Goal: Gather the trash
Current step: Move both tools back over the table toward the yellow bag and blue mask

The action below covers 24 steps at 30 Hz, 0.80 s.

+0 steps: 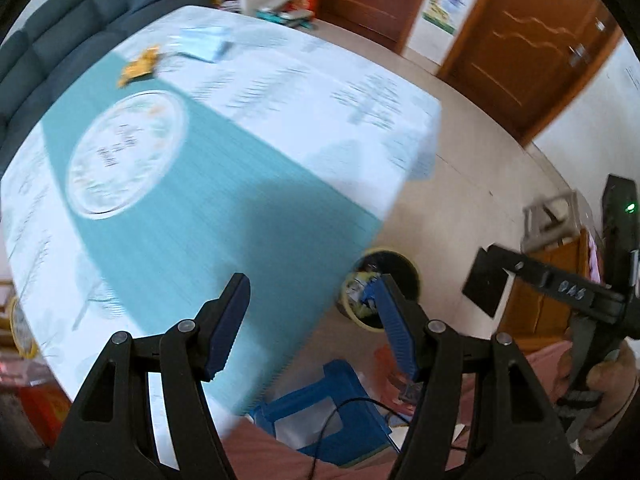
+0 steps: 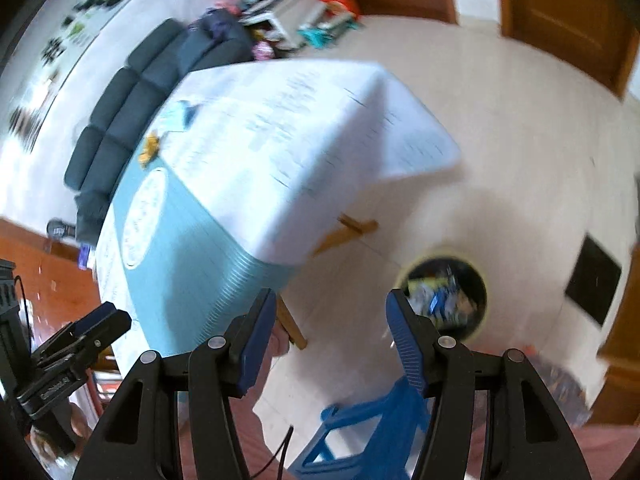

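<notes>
my left hand-held gripper [image 1: 310, 324] has its jaws apart with nothing between the blue pads [image 1: 230, 324], and it looks steeply down over the near corner of the counter [image 1: 280, 112]. my right hand-held gripper [image 2: 330, 344] is also spread and empty, pads [image 2: 256, 344] clear of everything. both views are blurred. the counter wears a pale printed cloth with a teal runner [image 1: 192, 208] across it, and a round plate [image 1: 124, 156] sits on the runner at about 10 o'clock in the left view. beyond the plate, near 11 o'clock, lies a yellow wrapper [image 1: 140, 66] on the counter, and just past it toward 12 o'clock a light blue packet [image 1: 204, 42]; i cannot tell what either is printed with. the bin [image 2: 444, 292] stands on the floor off the counter's corner, at about 4 o'clock of the counter in the right view, with crumpled blue and yellow trash [image 2: 440, 300] already inside it. in the left view the bin shows just behind my right finger tip. a blue stool [image 1: 332, 412] is on the floor at 6 o'clock, below the grippers. a dark sofa [image 2: 132, 120] runs along the far side of the counter, and brown doors [image 1: 532, 64] stand at 1 o'clock.
</notes>
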Motion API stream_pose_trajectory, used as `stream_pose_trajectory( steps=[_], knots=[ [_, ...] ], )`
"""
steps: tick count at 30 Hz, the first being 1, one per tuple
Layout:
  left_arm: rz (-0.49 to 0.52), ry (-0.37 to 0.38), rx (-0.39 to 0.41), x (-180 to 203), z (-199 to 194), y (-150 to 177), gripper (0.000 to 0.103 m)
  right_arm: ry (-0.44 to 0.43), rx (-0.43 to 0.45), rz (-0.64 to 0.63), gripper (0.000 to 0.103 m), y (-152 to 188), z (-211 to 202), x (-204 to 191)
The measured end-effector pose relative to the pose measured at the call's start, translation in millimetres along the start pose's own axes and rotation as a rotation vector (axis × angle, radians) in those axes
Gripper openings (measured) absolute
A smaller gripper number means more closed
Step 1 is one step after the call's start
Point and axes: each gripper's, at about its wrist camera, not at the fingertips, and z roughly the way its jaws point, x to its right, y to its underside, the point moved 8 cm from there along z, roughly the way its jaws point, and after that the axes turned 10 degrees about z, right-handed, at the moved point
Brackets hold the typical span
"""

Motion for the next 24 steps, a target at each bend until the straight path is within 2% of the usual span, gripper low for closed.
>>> stream_pose_trajectory(
  steps=[7, 12, 15, 17, 18, 22, 24],
  knots=[
    [-0.093, -0.097, 0.066, -93.6, -27.4, -21.2, 0.062, -0.049, 0.07, -0.2, 0.058, -57.0, -9.6, -114.6],
    [-0.112, -0.179, 0.133, -154.4, -54.5, -50.4, 0.062, -0.094, 0.12, -0.314, 0.058, -100.7, -13.2, -192.8],
    [-0.11, -0.214, 0.159, -177.0, -63.0, -70.5, 0.062, -0.109, 0.155, -0.391, 0.058, -129.9, -10.0, -245.6],
    [-0.117, -0.221, 0.176, -197.8, -67.9, -89.3, 0.062, -0.111, 0.167, -0.442, 0.06, -146.6, -2.5, -278.9],
    [-0.121, -0.212, 0.184, -203.3, -67.0, -97.4, 0.063, -0.115, 0.166, -0.462, 0.064, -156.3, 4.8, -294.1],
    [-0.159, -0.193, 0.205, -239.1, -65.3, -132.0, 0.078, -0.137, 0.143, -0.532, 0.068, -187.9, 40.1, -348.5],
    [-0.17, -0.201, 0.205, -256.1, -58.2, -148.4, 0.078, -0.125, 0.113, -0.58, 0.068, -203.5, 69.1, -374.6]
  ],
)
